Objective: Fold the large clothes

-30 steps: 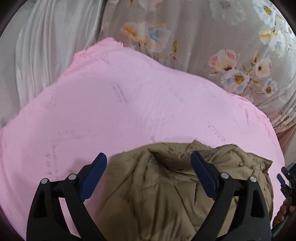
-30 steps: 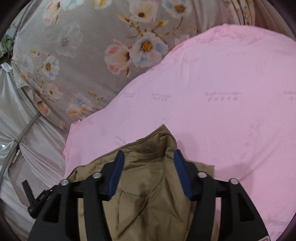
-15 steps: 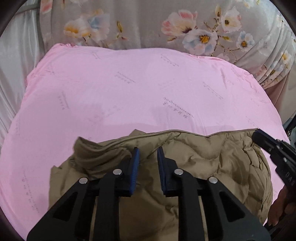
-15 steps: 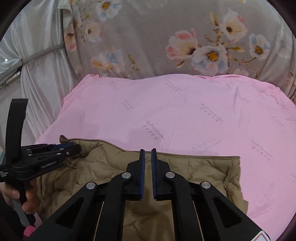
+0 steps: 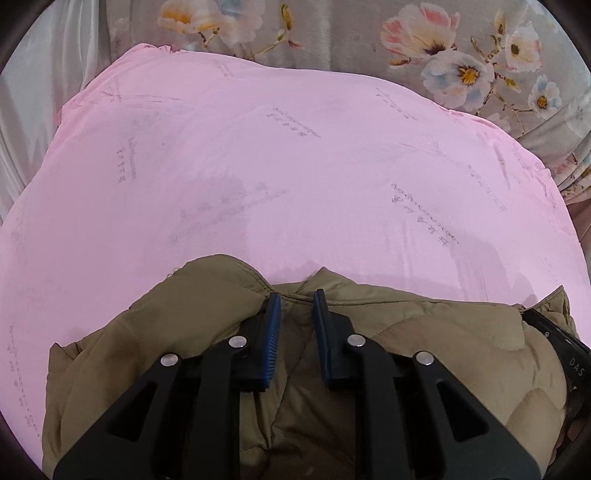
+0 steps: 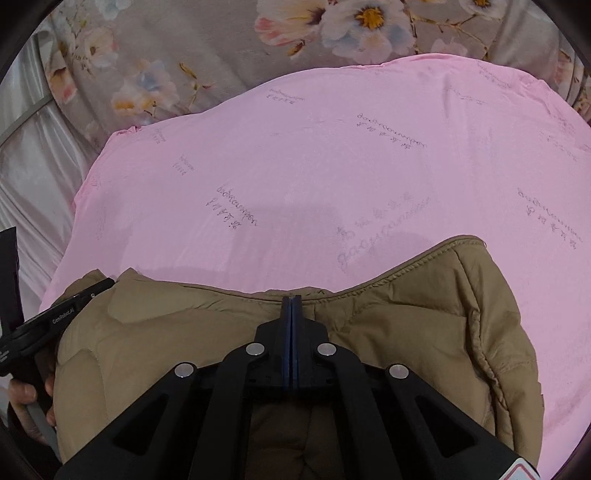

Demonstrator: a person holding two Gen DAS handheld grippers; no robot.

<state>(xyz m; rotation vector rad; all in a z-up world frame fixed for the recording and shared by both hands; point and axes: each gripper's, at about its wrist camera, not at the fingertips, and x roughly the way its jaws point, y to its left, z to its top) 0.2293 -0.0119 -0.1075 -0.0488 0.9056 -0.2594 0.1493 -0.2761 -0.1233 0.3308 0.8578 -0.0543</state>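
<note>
A khaki quilted jacket (image 5: 424, 339) lies bunched at the near edge of a pink sheet (image 5: 295, 166). My left gripper (image 5: 296, 306) is shut on a thick fold at the jacket's far edge, with cloth filling the narrow gap between the blue pads. My right gripper (image 6: 291, 301) has its pads pressed together on the stitched hem of the jacket (image 6: 424, 314). Each gripper shows in the other's view: the right one (image 5: 554, 343) at the jacket's right end, the left one (image 6: 55, 321) at its left end, held by a hand (image 6: 22, 398).
The pink sheet (image 6: 332, 166) spreads wide beyond the jacket. Grey floral fabric (image 5: 332, 33) (image 6: 184, 48) borders it at the back. White satin drape (image 5: 37, 92) (image 6: 29, 166) hangs past the sheet's left edge.
Both grippers were open over the bunched jacket and have shut on its far edge. The hem between them now runs as one line, and both cameras sit lower over the cloth.
</note>
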